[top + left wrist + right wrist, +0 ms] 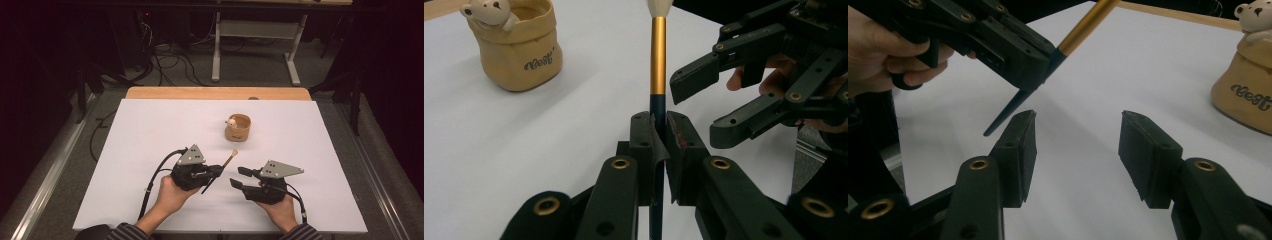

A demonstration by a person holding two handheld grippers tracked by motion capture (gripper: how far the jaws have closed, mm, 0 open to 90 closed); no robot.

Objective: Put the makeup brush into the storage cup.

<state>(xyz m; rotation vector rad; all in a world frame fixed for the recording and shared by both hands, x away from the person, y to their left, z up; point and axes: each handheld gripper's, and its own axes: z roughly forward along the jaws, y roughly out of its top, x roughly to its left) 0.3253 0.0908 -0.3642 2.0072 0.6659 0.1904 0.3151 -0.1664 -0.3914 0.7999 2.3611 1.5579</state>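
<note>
My left gripper [218, 171] [660, 131] is shut on a makeup brush [223, 169] [657, 65] [1083, 29] with a dark handle, a gold ferrule and a pale tuft, held just above the white table. Its tuft points up and right toward a tan cup [237, 127] [519, 47] [1248, 90] with a small bear figure on its rim. My right gripper [239, 177] [1078, 147] stands open with nothing between its jaws, just right of the brush. Its jaws also appear at the right of the left gripper view [704, 107].
A white board [150, 140] covers the table, with a wooden edge [215, 93] at the back. Beyond it are a floor with cables [170, 60] and a white desk frame [255, 40].
</note>
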